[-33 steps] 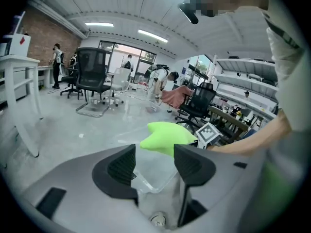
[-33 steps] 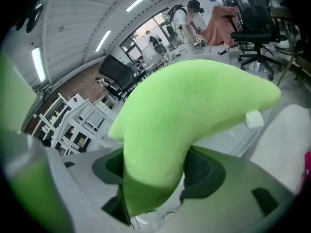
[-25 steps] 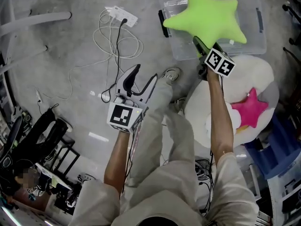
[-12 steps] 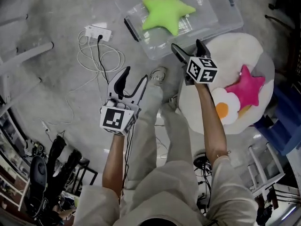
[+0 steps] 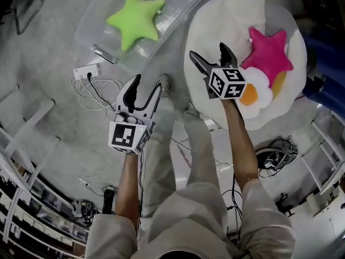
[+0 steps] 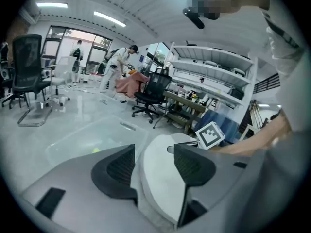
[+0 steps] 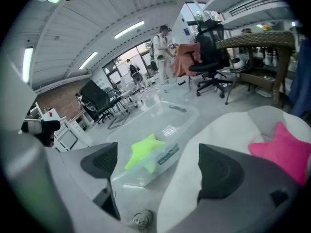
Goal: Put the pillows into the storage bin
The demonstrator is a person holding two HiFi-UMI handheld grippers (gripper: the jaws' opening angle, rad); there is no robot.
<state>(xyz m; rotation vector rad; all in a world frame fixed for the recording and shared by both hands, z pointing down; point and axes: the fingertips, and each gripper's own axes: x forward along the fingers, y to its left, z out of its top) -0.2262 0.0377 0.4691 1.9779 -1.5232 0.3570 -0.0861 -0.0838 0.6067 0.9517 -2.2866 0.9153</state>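
A green star pillow (image 5: 135, 19) (image 7: 144, 151) lies inside the clear plastic storage bin (image 5: 94, 16) (image 7: 187, 115) on the floor. A pink star pillow (image 5: 268, 50) (image 7: 284, 149) and a fried-egg pillow (image 5: 254, 92) rest on a big white round cushion (image 5: 232, 15) (image 7: 228, 125). My right gripper (image 5: 209, 57) (image 7: 158, 166) hangs open and empty over the cushion's left part, left of the pink star. My left gripper (image 5: 142, 88) (image 6: 153, 164) is open and empty above the floor between bin and cushion.
A white power strip (image 5: 86, 70) with looped cables (image 5: 102, 99) lies on the floor below the bin. The person's legs and a shoe (image 5: 163, 83) are between the grippers. Cables (image 5: 272, 158) lie at the right. Office chairs (image 6: 26, 76) and shelving (image 6: 214, 76) stand around.
The view has swung right, so bin and green star now sit at the upper left. My right gripper has left the bin and moved over the white cushion toward the pink star, empty.
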